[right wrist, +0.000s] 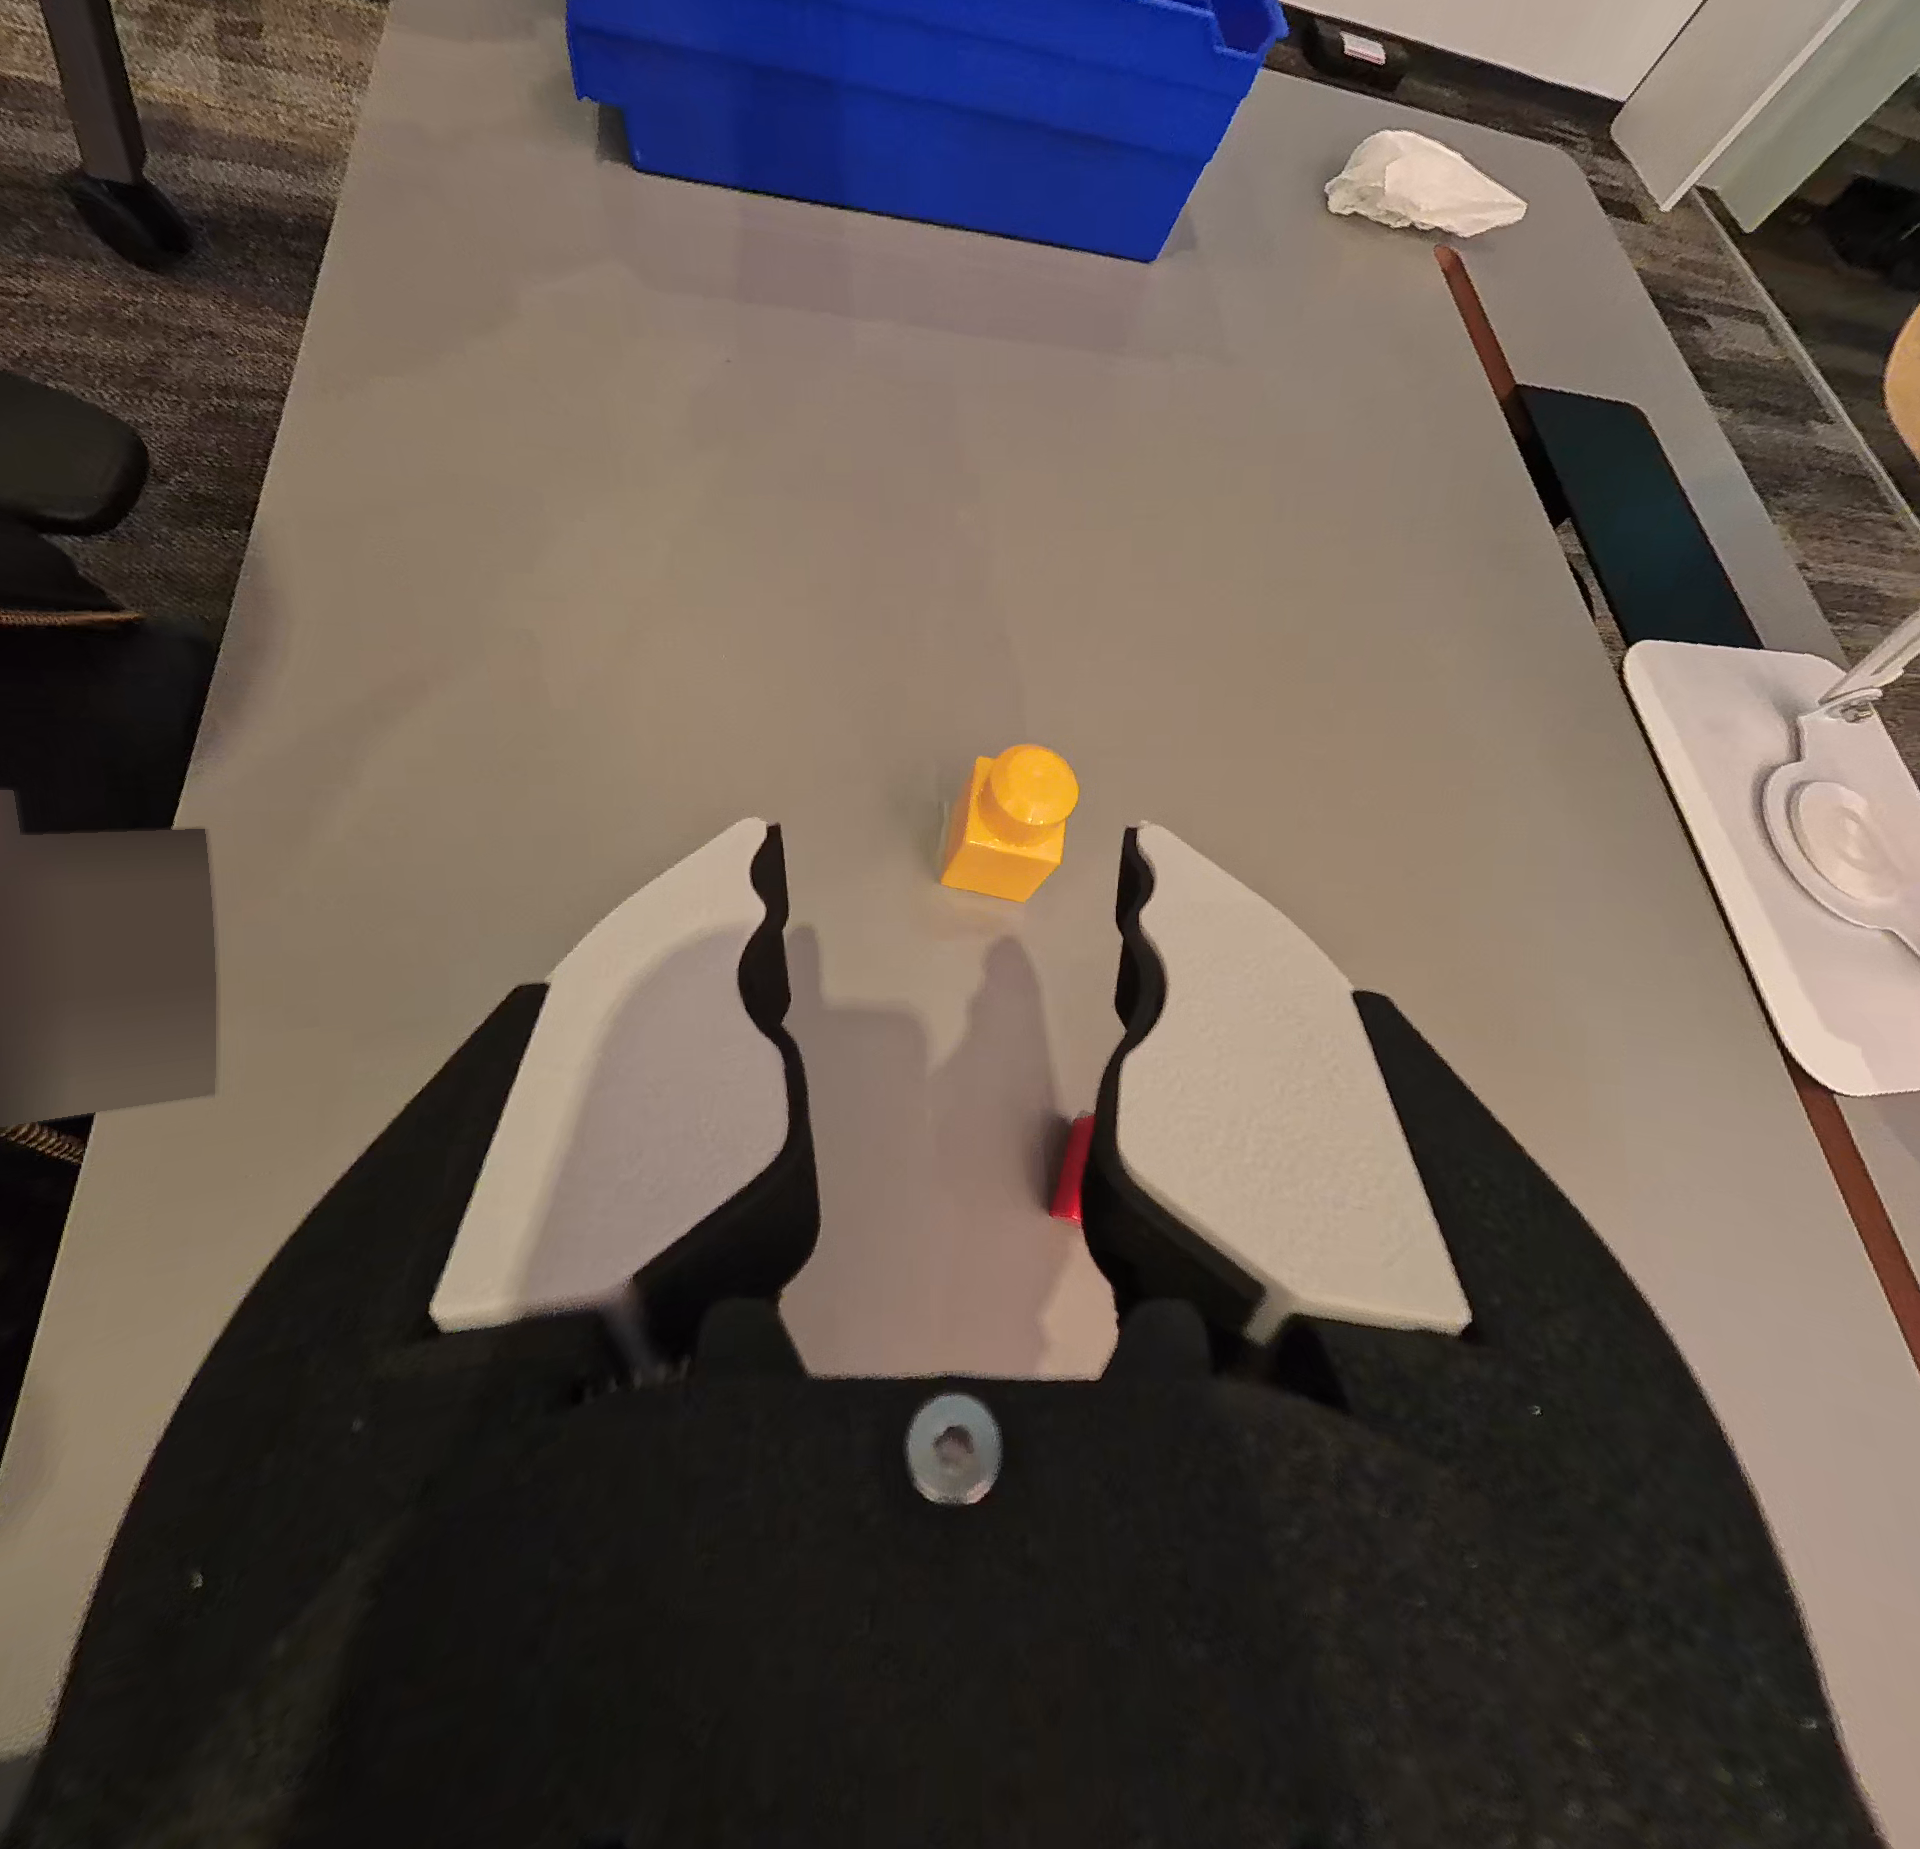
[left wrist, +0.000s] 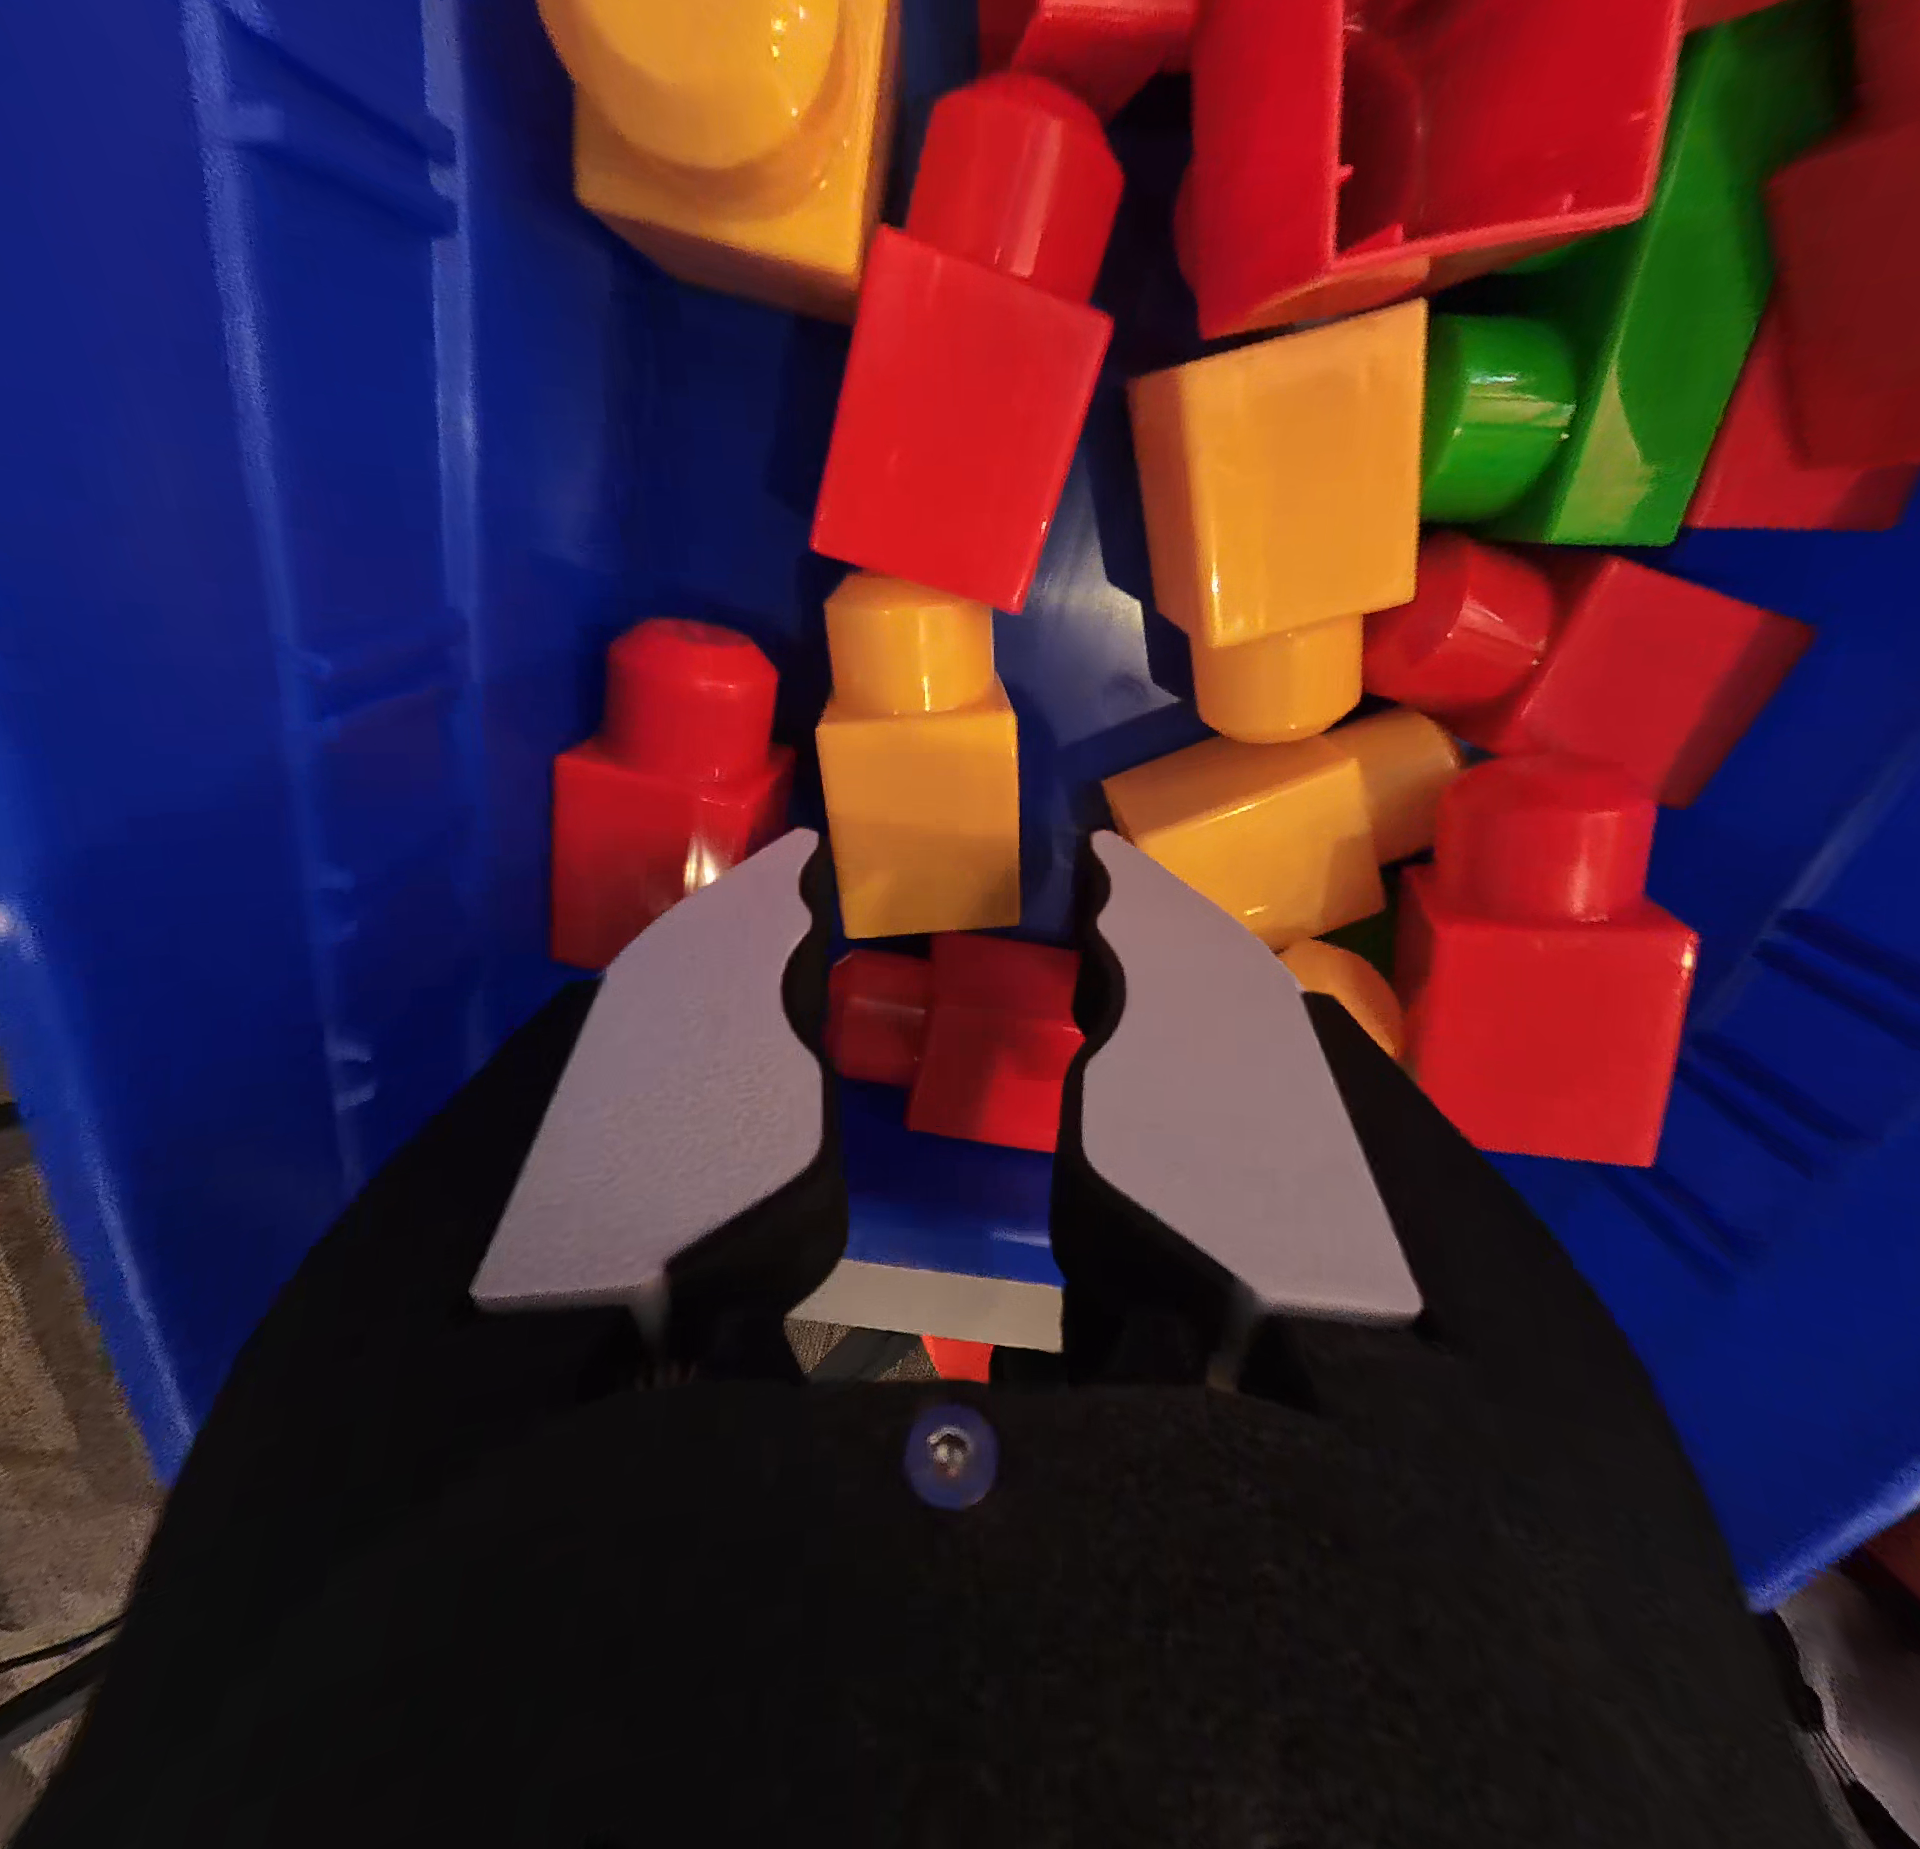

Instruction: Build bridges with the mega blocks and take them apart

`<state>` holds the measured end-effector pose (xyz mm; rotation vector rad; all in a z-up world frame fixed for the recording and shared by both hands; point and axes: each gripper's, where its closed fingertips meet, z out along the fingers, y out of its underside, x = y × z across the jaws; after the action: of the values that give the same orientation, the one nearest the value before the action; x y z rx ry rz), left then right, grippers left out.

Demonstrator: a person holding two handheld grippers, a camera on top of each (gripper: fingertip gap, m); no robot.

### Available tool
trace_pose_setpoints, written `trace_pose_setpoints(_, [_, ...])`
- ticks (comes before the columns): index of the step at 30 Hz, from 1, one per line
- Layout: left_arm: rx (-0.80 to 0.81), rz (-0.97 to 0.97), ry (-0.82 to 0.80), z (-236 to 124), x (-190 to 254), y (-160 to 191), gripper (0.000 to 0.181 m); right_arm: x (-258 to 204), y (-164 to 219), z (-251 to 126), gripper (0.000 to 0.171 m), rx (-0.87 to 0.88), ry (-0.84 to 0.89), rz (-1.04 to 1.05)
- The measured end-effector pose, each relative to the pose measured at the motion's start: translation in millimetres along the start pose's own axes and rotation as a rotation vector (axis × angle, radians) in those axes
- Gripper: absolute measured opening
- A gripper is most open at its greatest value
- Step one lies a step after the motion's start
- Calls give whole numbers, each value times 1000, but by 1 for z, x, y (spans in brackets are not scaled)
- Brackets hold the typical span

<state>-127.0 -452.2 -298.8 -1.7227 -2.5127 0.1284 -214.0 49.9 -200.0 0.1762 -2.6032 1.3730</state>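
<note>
In the left wrist view my left gripper (left wrist: 951,869) is open inside the blue bin (left wrist: 312,552), above a pile of red, yellow and green blocks. A small yellow block (left wrist: 920,812) lies at its fingertips, with a small red block (left wrist: 977,1041) between the fingers below it. Nothing is held. In the right wrist view my right gripper (right wrist: 951,843) is open and empty above the grey table (right wrist: 831,511). A single yellow block (right wrist: 1008,825) stands upright just beyond its fingertips. A sliver of a red block (right wrist: 1072,1171) shows beside the right finger (right wrist: 1236,1072), mostly hidden.
The blue bin (right wrist: 914,95) stands at the table's far end. A crumpled white tissue (right wrist: 1418,184) lies at the far right. A white pad (right wrist: 1787,864) and a dark object (right wrist: 1631,532) sit at the right edge. Chairs stand on the carpet to the left. My right fingertips sit around 50 cm from my left ones.
</note>
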Motion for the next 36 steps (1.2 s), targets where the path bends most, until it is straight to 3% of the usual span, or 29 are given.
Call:
trace_pose_setpoints(12, [6, 12, -15, 16, 3, 2, 39, -4, -2, 2, 59, -12, -12, -16])
trace_pose_setpoints(16, [72, -1, 72, -3, 7, -2, 38, -6, -4, 2, 59, -21, -15, -23])
trace_pose_setpoints(20, [211, -3, 240, -44, 25, -13, 38, -7, -7, 7, 59, -25, -21, -24])
trace_pose_setpoints(24, [465, 106, 467, -116, 69, -32, 38, -12, -21, 18, 59, -1, -48, -26])
trace_pose_setpoints(28, [729, 319, 496, -175, 110, -39, 38, -17, -50, 31, 57, 66, -64, -41])
trace_pose_setpoints(32, [962, 628, 627, -223, 204, -4, 38, -24, -97, 33, 58, 213, -96, -21])
trace_pose_setpoints(36, [1135, 951, 609, -223, 291, 46, 38, -32, -151, 17, 59, 431, -174, 38])
